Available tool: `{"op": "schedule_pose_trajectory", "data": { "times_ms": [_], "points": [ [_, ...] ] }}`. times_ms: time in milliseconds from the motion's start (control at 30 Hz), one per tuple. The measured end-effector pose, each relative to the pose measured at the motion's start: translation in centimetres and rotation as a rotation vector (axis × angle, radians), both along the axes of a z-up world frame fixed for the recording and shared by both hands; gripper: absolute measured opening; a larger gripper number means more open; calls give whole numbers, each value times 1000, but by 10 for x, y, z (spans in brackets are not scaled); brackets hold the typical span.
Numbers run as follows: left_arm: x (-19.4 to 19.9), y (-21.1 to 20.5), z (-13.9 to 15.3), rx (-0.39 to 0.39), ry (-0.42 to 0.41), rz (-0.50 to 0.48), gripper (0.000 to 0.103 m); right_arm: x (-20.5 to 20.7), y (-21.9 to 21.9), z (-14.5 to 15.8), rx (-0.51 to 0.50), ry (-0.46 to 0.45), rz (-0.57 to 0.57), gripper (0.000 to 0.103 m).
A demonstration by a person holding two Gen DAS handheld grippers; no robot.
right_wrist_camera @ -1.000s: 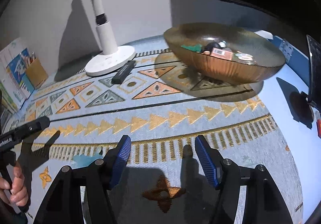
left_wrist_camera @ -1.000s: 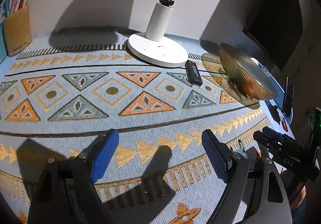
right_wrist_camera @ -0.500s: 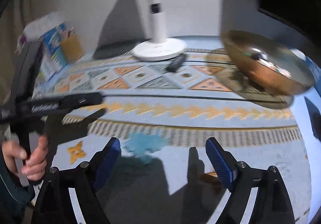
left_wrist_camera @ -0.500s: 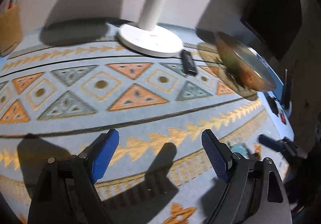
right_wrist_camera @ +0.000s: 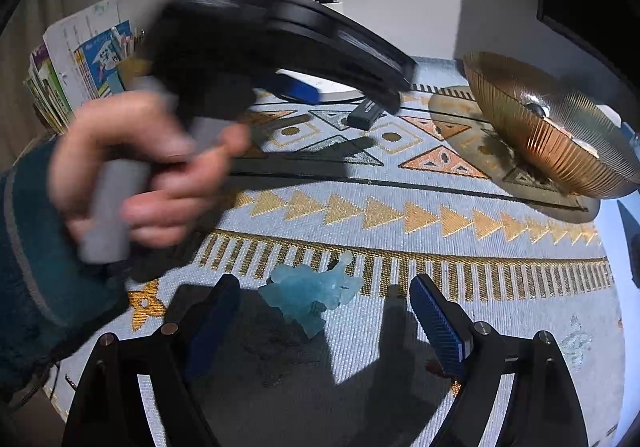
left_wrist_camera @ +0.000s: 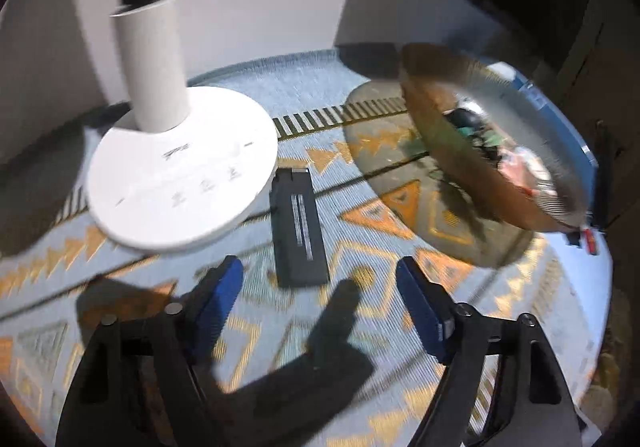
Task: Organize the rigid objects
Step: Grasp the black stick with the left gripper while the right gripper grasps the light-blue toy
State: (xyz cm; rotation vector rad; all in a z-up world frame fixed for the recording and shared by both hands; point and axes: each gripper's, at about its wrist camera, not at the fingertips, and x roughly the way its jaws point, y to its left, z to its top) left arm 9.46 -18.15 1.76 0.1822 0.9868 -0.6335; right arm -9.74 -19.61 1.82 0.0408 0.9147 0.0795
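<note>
Black rectangular device lying flat on the patterned mat that covers the table, directly ahead of the left tool and roughly centred between its two blue pads, which stand wide apart and grip nothing; the device's long axis runs almost straight away from the tool, near end just beyond the fingertips, far end pointing toward the back wall. White lamp base just left of the device, nearly touching its far end; ribbed amber bowl ahead and to the right, holding several small items blurred by motion. In the right wrist view the same device appears far ahead, long axis slanting from near-left to far-right, beside the lamp base and left of the bowl. Translucent blue figure on the mat just ahead of the right tool, between its widely parted, empty pads and touching neither. The left hand gripping its tool handle is blurred at the upper left of this view
</note>
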Motion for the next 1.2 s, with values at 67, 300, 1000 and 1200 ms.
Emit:
{"op": "schedule_pose_trajectory", "data": {
  "times_ms": [67, 300, 1000, 1200],
  "points": [
    [9, -7, -7, 22, 11, 3, 64, 2, 1, -2, -9, 16, -5, 74],
    [7, -24, -6, 80, -74, -28, 21, 7, 1, -7, -19, 33, -7, 54],
    [-134, 111, 2, -85, -27, 9, 21, -44, -65, -6, 67, 16, -172, 55],
    [-143, 116, -3, -76, -61, 7, 22, -55, -66, -8, 80, 4, -184, 85]
  ]
}}
